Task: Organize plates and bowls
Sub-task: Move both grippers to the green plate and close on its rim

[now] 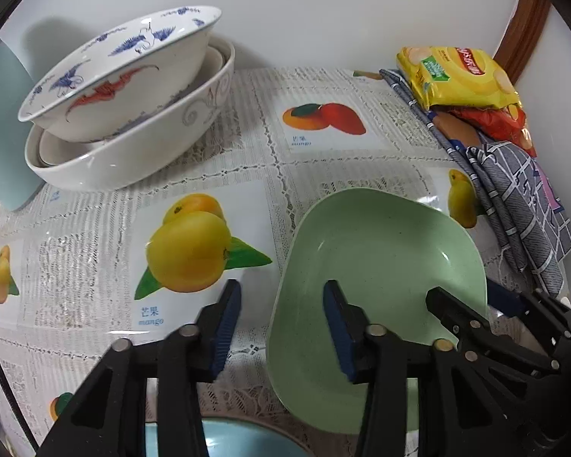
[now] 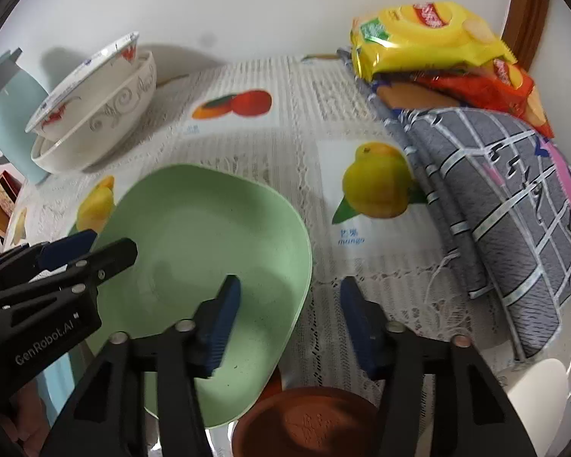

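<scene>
The green plate (image 1: 380,266) lies flat on the mango-print tablecloth (image 1: 247,122), and I take it as my landmark. Through my left wrist camera, my left gripper (image 1: 281,327) straddles the plate's left rim: one blue pad sits over the cloth just outside the rim, the other over the plate's inner floor, and the jaws stand partly apart, with no pad pressing on the rim that I can see. On the plate's far right side my right gripper (image 1: 472,301) reaches in, one finger inside the plate and one outside it. Well beyond the plate to the left sits a stack of bowls (image 1: 125,103), the top one painted with blue and red cranes and tilted; a pale blue jug (image 1: 3,125) stands beside it. Beyond the plate to the right, snack bags (image 1: 460,76) rest on a folded grey checked cloth (image 1: 521,205). A blue dish (image 1: 228,438) shows just below the plate. Through my right wrist camera, my right gripper (image 2: 289,323) straddles the green plate's (image 2: 194,236) right rim, partly open, one pad over the plate's floor and one over the cloth outside; I cannot tell whether either touches. My left gripper (image 2: 95,251) pokes over the plate's left edge. Just near the plate's lower edge sits a brown dish (image 2: 308,422).
</scene>
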{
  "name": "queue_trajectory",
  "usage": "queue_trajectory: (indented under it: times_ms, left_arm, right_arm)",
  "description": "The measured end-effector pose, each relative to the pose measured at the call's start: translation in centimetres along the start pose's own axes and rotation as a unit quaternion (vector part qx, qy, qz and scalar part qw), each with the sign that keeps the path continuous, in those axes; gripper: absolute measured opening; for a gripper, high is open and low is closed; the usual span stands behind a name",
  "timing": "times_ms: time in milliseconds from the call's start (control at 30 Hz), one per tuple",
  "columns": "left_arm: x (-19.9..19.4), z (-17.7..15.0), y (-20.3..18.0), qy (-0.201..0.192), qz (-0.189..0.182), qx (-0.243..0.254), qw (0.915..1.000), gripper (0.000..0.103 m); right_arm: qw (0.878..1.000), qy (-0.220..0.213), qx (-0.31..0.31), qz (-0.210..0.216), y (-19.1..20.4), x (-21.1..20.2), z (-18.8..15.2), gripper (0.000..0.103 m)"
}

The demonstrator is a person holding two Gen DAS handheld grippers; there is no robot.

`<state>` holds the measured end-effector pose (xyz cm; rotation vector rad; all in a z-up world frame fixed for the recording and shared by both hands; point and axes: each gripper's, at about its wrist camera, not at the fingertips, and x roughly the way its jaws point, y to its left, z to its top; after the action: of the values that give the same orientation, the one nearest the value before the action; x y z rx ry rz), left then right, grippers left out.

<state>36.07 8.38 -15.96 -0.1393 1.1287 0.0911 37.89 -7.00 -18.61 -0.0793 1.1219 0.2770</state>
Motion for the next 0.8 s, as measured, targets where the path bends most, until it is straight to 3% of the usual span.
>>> queue_trajectory:
  times_ms: [33,133,400,800]
  left_arm:
    - [0.2,0.0,0.1,0.002,-0.001,-0.003,1.0000,0.021]
    - [0.4,0.1,0.1,-0.009,-0.013,-0.007,0.9999,0.015]
    - [-1.6,-0.1,0.5,-0.041,-0.026,-0.006,0.9988,0.010]
    - [-8.9,-2.1,0.8,-0.090,-0.032,-0.006,0.9954,0.010]
  right_arm:
    - [1.000,0.002,0.003,0.006,0.0,0.2,0.0,0.040]
    - [1.000,-0.009,0.004,0.015,0.2,0.0,0.1,0.023]
    - [0.999,-0.028,0.029,0.019,-0.5,-1.1,0.3,0.015]
    - [0.996,-0.086,0.030,0.025,0.0,-8.0,-0.2,0.011]
